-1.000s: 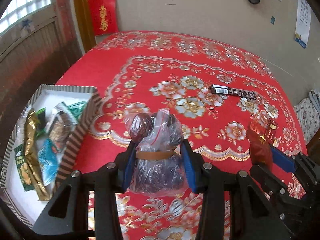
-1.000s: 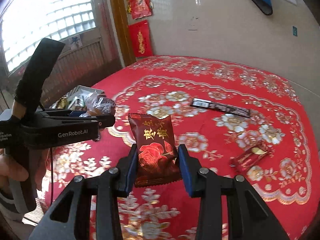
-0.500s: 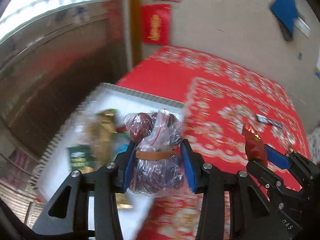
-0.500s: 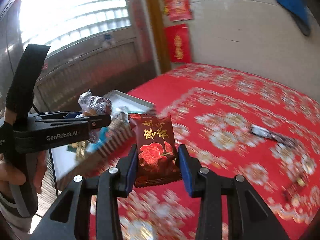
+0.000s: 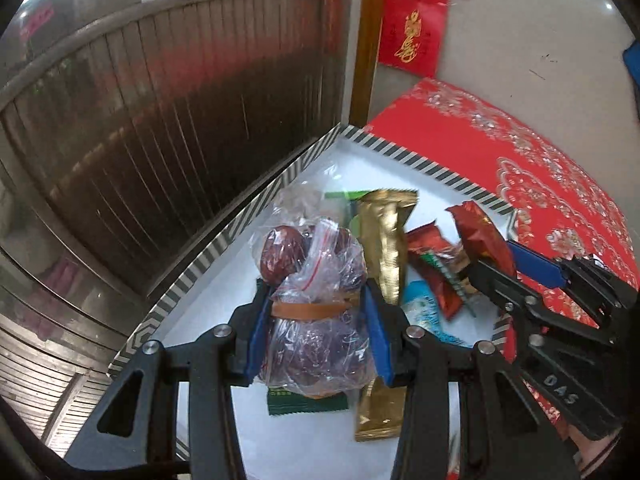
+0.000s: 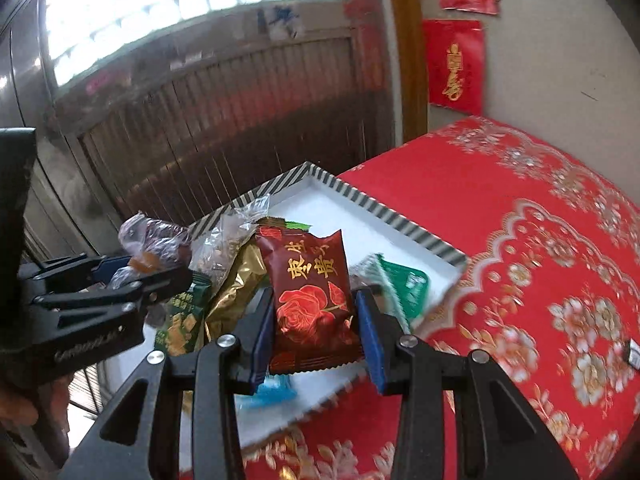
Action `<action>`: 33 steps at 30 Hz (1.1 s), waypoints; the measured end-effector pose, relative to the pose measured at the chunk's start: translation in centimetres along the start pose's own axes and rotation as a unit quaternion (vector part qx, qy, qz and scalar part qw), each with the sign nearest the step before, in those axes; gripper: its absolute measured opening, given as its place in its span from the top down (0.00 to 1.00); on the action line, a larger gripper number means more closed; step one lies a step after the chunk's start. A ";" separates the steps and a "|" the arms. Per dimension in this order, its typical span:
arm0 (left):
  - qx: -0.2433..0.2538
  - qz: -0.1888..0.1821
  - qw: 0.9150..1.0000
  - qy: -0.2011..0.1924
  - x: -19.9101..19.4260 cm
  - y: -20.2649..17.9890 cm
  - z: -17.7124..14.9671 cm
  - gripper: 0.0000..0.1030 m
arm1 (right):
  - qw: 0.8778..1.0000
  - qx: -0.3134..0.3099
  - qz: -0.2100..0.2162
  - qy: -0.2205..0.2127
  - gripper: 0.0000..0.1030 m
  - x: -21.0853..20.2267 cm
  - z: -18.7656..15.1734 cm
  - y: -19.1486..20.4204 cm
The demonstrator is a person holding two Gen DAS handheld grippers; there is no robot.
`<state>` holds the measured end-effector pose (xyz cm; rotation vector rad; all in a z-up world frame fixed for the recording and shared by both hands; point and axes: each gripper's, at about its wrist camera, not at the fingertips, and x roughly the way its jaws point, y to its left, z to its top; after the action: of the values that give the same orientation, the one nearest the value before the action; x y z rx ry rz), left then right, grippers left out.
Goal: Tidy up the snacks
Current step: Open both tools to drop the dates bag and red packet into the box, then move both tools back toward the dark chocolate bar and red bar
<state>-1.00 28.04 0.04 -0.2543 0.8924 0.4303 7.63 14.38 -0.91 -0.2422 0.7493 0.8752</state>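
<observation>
- Pinching a clear plastic bag of dark red dates in my left gripper, I'm holding it above the white striped-rim cardboard tray.
- I'm clamping a maroon rose-printed snack packet in my right gripper, over that tray's near edge.

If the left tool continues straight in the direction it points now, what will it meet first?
Probably the white floor of the striped box, near the gold packet. The left tool, shut on the clear bag of dates, hangs over it. Depth is unclear.
</observation>
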 end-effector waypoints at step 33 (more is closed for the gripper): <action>0.021 0.035 0.996 -0.077 -3.9 -3.7 -1.2 0.17 | 0.996 0.055 -0.034 -0.058 0.26 -8.3 -5.4 -2.0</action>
<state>-2.27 23.28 2.52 -0.1493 0.7602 0.4888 3.11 5.47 0.61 -0.1177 0.6748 0.7742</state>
